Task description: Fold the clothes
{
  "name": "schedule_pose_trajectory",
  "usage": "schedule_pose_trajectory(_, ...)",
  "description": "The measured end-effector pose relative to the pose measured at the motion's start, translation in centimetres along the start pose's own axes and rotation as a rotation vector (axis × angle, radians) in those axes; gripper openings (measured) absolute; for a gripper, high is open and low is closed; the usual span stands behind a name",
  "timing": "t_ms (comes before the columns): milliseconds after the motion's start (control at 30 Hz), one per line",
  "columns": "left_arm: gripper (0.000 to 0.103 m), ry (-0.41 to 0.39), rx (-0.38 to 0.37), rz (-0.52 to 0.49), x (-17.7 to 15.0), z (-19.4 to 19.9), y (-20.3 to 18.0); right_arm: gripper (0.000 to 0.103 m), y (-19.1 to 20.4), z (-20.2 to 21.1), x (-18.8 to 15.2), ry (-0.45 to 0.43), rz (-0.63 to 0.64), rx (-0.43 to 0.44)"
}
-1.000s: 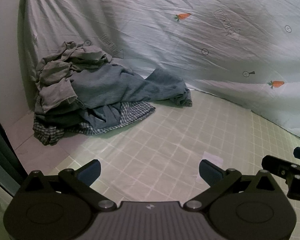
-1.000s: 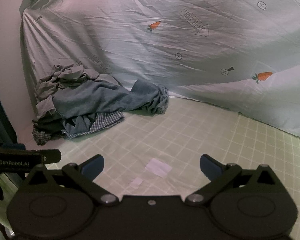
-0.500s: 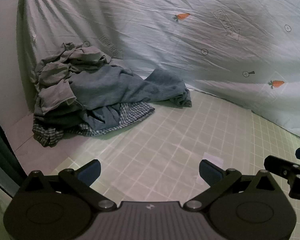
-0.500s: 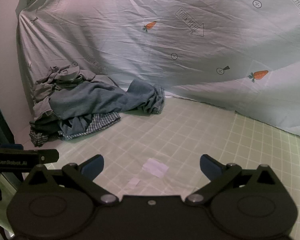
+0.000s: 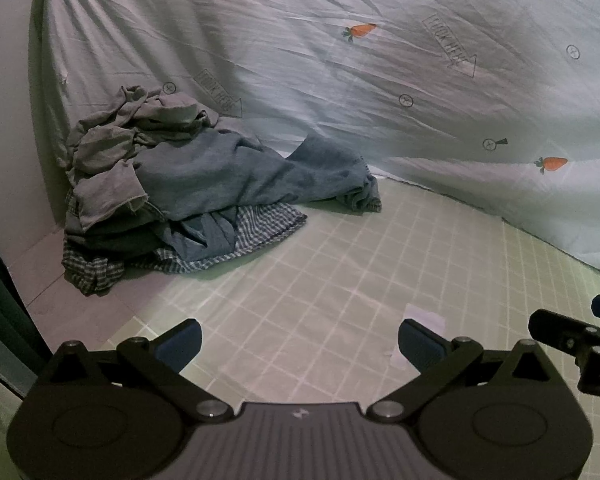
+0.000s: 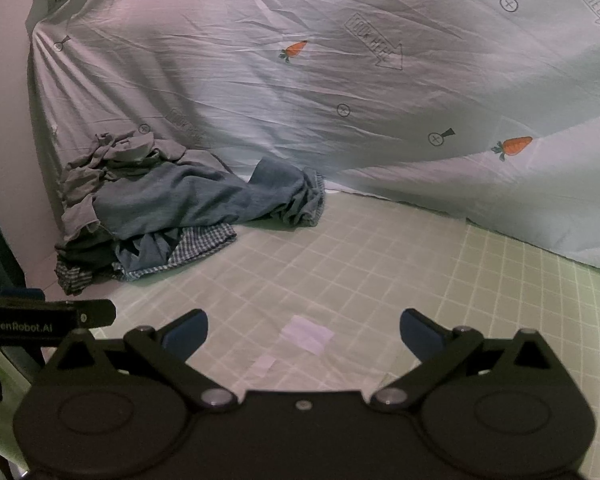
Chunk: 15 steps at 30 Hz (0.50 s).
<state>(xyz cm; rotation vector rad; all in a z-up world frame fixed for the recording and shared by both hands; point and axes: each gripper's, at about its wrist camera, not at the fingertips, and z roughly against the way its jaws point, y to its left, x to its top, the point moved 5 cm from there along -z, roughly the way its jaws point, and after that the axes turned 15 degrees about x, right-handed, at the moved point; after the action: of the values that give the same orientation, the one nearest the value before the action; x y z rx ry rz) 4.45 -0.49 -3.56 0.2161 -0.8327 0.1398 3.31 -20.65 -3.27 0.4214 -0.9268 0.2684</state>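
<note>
Clothes pile beneath sheet apparently printed "LOOK HERE".

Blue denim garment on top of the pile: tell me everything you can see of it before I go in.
The blue denim garment looks like soft, faded denim, unfolded and crumpled. It drapes across the clothes pile in the back left corner, one end trailing right onto the checked mat and bunching near the carrot-print sheet. A grey garment overlaps its left side; a checked shirt lies beneath. Both the left gripper and right gripper are open, well short of it.
</note>
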Motion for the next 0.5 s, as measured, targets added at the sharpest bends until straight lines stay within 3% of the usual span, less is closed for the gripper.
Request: schedule_pose_trajectory(500,0.103,-0.020,0.017,-0.044,0.35,0.02,-0.58,0.103,-0.05,-0.12,-0.12,-0.021,0.004,-0.023)
